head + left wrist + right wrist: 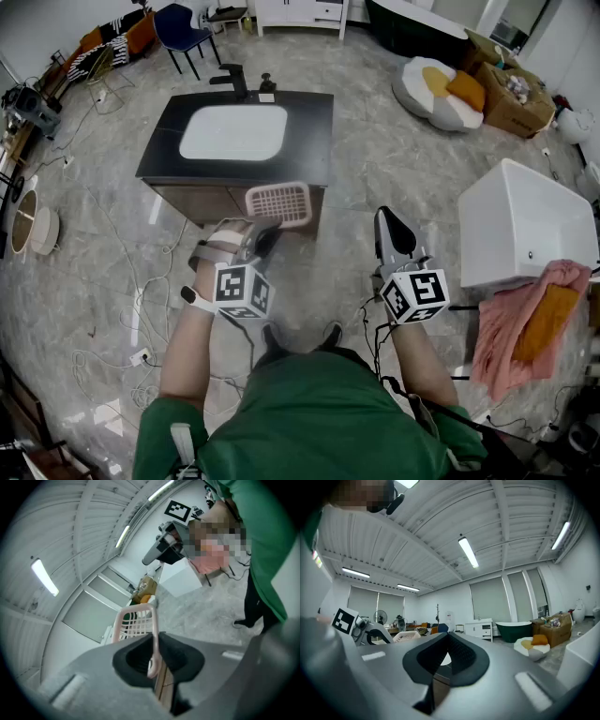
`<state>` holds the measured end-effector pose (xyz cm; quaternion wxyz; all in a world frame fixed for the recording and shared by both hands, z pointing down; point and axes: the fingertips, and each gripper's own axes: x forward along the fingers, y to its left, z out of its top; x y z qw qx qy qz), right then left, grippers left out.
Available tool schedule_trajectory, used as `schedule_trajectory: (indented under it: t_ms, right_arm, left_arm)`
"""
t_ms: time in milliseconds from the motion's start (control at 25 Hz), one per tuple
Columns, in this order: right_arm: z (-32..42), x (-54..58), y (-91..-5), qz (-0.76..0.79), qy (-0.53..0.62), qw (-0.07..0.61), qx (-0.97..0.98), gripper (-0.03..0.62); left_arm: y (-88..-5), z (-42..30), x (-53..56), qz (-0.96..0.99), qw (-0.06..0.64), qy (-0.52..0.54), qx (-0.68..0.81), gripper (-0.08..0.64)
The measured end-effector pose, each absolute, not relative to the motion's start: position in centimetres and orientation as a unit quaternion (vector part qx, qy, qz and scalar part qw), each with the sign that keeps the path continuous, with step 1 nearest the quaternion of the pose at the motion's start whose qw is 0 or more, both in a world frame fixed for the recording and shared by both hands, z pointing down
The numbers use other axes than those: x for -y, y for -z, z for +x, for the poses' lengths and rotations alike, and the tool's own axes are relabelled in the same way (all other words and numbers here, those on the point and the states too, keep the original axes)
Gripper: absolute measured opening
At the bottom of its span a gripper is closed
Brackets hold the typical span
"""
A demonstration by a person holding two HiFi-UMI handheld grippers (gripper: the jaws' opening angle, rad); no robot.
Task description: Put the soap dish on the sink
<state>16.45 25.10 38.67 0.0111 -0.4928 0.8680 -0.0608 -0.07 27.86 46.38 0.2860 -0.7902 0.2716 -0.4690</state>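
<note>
Carrying was in hand: the left gripper (266, 228) pinched the soap dish (278, 202) by its rim at mid-frame, just below the sink (232, 132). The right gripper (390, 217), pressed together, held nothing. Next the dish probably needed reaching forward onto the countertop (307, 127).

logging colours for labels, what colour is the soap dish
The soap dish is pale pink, clearest in the head view.
</note>
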Motion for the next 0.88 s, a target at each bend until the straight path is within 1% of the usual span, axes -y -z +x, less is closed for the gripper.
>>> schedule_trajectory:
  t_ms: [160,400,520,880]
  right_arm:
    - [14.5,-24.2,-39.3,-0.494,0.059,0.008,-0.867,0.002]
    - [13.0,-24.5,-39.2,-0.501,0.059,0.009,-0.863,0.002]
    - [12.0,-24.8,-38.3,-0.506,0.057,0.023,-0.86,0.002]
    - [7.7,-25.0,-36.2,-0.531,0.044,0.028,-0.846,0.002]
  left_arm:
    - [-46.5,-2.8,-27.4,-0.779,0.293,0.479,-0.281,0.041]
    - [-46.7,-3.3,-28.5,-0.789,0.296,0.475,-0.254,0.041]
    - [-46.3,-3.6,-28.8,-0.795,0.3,0.471,-0.238,0.041]
    - [-45.7,-6.6,-29.0,-0.814,0.318,0.438,-0.211,0.041]
